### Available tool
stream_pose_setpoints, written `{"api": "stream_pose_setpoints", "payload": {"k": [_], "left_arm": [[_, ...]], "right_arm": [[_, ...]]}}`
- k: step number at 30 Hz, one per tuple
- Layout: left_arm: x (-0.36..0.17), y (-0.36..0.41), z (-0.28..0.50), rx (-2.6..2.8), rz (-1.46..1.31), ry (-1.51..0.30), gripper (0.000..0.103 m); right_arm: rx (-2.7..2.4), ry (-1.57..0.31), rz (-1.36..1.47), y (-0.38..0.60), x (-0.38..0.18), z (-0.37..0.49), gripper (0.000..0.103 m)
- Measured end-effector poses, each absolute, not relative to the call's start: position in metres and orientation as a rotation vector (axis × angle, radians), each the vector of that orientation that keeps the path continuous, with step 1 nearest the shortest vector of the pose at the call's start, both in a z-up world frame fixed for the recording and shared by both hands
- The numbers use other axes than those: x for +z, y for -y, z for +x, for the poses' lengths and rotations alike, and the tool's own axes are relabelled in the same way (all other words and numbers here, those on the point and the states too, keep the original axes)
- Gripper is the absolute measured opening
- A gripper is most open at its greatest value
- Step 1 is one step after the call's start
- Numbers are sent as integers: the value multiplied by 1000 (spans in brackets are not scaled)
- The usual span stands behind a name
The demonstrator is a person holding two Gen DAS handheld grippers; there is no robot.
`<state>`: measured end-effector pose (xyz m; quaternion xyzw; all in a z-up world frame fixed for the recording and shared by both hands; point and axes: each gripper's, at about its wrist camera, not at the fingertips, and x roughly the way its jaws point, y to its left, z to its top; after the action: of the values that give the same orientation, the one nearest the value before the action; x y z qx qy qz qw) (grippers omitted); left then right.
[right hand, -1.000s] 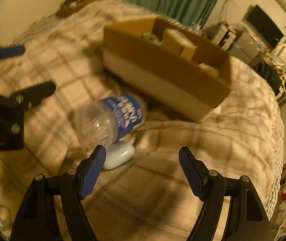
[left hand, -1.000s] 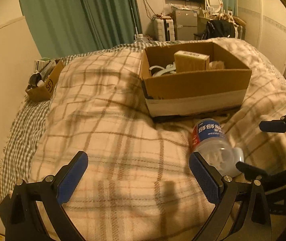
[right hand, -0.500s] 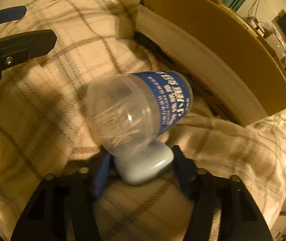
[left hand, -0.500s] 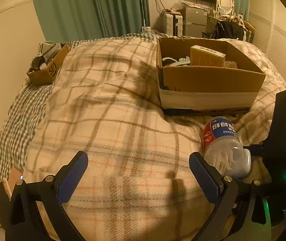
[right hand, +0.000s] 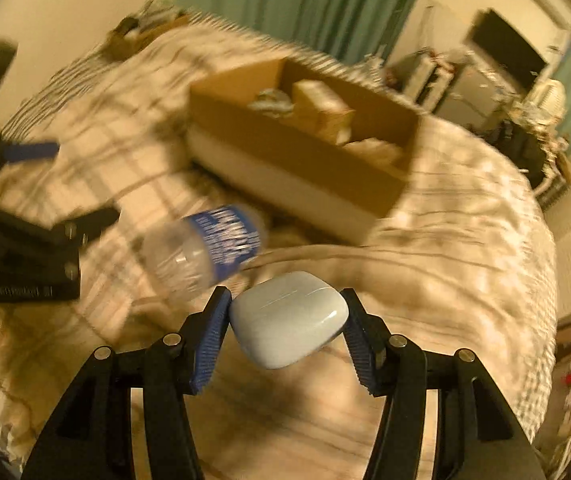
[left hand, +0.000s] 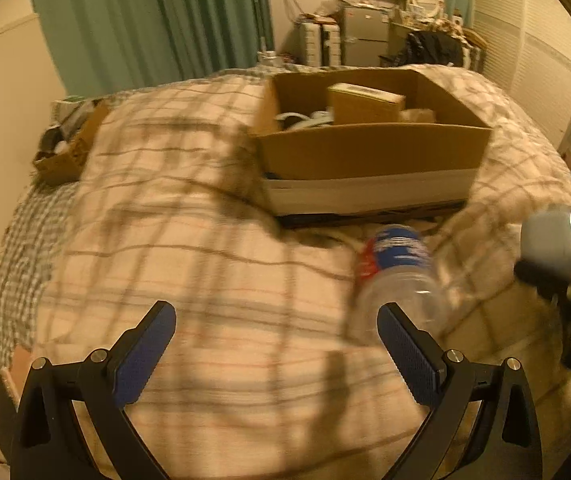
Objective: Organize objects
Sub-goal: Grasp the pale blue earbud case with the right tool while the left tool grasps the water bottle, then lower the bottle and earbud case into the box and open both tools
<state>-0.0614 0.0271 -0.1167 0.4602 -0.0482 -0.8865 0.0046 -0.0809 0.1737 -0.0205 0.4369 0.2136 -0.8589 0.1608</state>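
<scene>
The right gripper (right hand: 287, 322) is clamped on a small pale case (right hand: 289, 318), a rounded, pebble-shaped thing pinched across its width between the two blue pads (right hand: 215, 334), and it hangs clear of the plaid blanket (right hand: 465, 240) in the lower middle of the right wrist view. The relation that matters is case to cardboard box (right hand: 305, 176): the box sits ahead of the gripper and a little up the frame, its long side running from centre left toward the right, its open top showing a smaller carton and some odds and ends already inside. Judging from that, the case belongs in the box, and the carry is forward and up over the near wall. A plastic bottle (right hand: 209, 246) with a blue label lies on its side on the blanket between the gripper and the box, just left of the case, its long axis slanting toward the box. In the left wrist view the left gripper (left hand: 275, 346) stands with its fingers wide apart and nothing between them, low over the blanket at the bottom of the frame; the bottle (left hand: 399, 276) lies just beyond its right finger, so the left hand is probably the nearer one for it. The case (left hand: 549, 240) shows at the right edge of that view, raised off the bed. Both views are smeared, so fine detail is uncertain.
</scene>
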Motion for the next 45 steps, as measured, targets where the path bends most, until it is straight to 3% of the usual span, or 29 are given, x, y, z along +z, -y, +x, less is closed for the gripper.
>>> {"api": "stream_pose_setpoints", "payload": {"k": [11,19,20,22,23,32,45], "left_arm": [[-143,-93,-80,-2815,1564,270,103],[-173,-101,-96,-2779,1701,248,97],[-173,-101,-97,-2787,1706,241,93],[-173,-102,-96,-2797,1729,229,70],[-174,-102,-96,-2795,1738,229,65],[-155,-96,-77,-2832,1655,154,65],[-76,-73,-43,-2979,1359,76,64]], "right_arm": [[-2535,-492,1217,-187,-20,-102,55],[-2527,-443,1228,-194,-30,-110,55],[-2523,-441,1229,-194,-31,-111,55],[-2519,-439,1229,-192,-32,-110,55],[-2517,-439,1228,-191,-32,-110,55],[-2538,-456,1190,-189,-17,-95,55],[-2612,-506,1064,-178,32,-58,55]]}}
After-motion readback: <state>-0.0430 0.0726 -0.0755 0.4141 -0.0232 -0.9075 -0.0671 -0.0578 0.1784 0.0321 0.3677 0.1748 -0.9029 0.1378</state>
